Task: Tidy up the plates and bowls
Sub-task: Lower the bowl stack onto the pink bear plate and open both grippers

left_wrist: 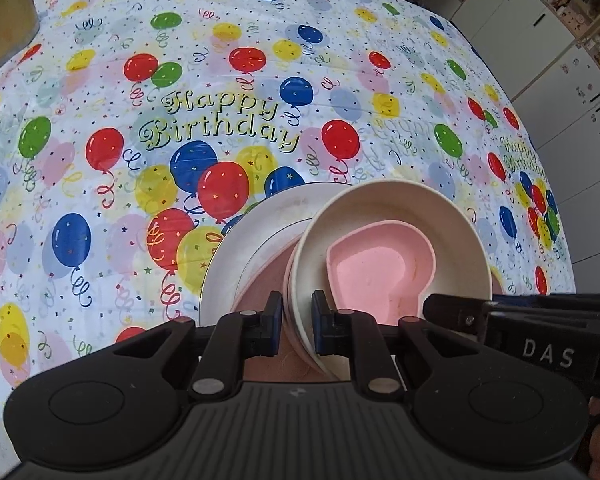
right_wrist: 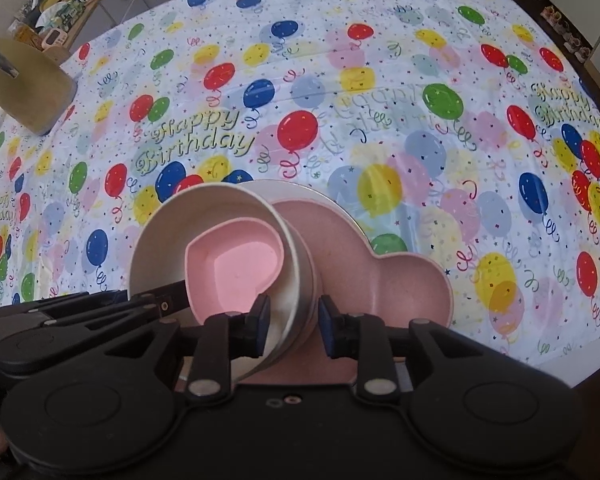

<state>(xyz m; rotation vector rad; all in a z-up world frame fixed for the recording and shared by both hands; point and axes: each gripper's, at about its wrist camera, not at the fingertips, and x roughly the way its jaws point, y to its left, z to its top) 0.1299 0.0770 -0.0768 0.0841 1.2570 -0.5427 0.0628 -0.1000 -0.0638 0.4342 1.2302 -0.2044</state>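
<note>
Left claw (left_wrist: 296, 316) clamped shut, pointing steeply down; right claw (right_wrist: 294, 320) slack, jaws apart.

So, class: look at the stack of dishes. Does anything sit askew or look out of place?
Yes. The white bowl tilts instead of sitting flat on the pink heart-shaped plate, with a small pink heart dish inside. The left gripper pinches its rim.

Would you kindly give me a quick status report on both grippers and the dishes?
Left gripper shut on white bowl rim. Right gripper open, fingers straddling same rim. Small pink heart bowl nested inside; stack sits on pink heart plate. Nothing in the way.
</note>
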